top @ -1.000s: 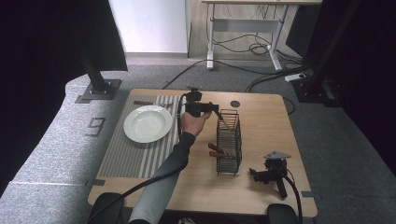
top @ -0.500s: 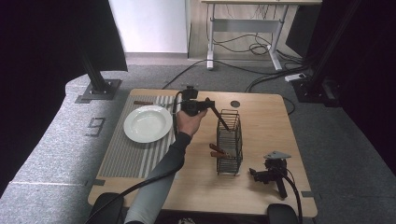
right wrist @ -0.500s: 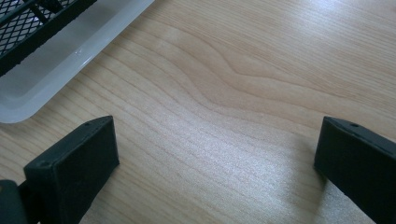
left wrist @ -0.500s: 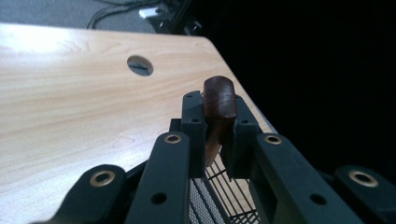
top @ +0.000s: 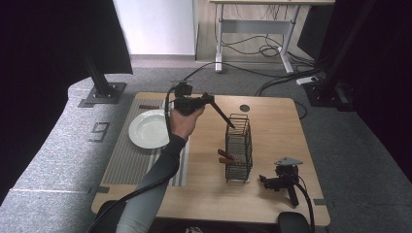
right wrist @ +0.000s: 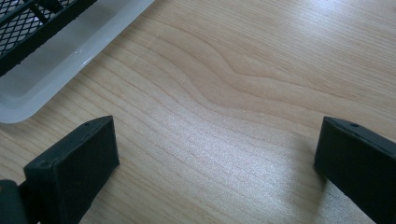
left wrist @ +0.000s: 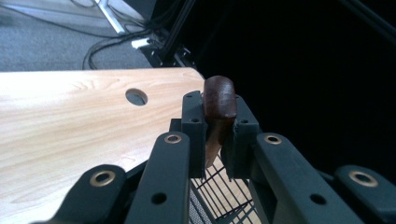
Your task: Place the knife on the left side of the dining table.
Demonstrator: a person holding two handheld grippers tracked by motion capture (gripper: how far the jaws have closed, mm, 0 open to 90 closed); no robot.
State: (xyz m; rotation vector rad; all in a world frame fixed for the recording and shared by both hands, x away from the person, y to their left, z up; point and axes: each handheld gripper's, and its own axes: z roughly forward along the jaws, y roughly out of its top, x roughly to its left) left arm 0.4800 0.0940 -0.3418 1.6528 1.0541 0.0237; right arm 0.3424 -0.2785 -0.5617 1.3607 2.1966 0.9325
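The left gripper (top: pixel 210 100) sits in the upper middle of the high view, and it is pinching 1 brown-handled utensil (top: pixel 222 113). It looks like a knife, but the blade is hard to make out. In the left gripper view the brown handle end (left wrist: pixel 219 97) pokes up between the 2 black jaws, just right of the middle of the frame. In the high view the dark tip slants down to the right and ends at the top rim of the black wire rack (top: pixel 239 148), which stands in the middle of the wooden table (top: pixel 272 121).

More brown-handled pieces (top: pixel 228 156) already lie inside the rack, lower down.

To do this step well, I think the tip should go over an open slot first. Then tip the handle up so the piece stands straighter, and lower it slowly. Keep it off the wires, so the light rack does not tip. Let go only when it rests inside.

The right gripper (top: pixel 277 183) lies on the table at the lower right, jaws spread wide with nothing between them. The white plate (top: pixel 148 128) sits at the left.
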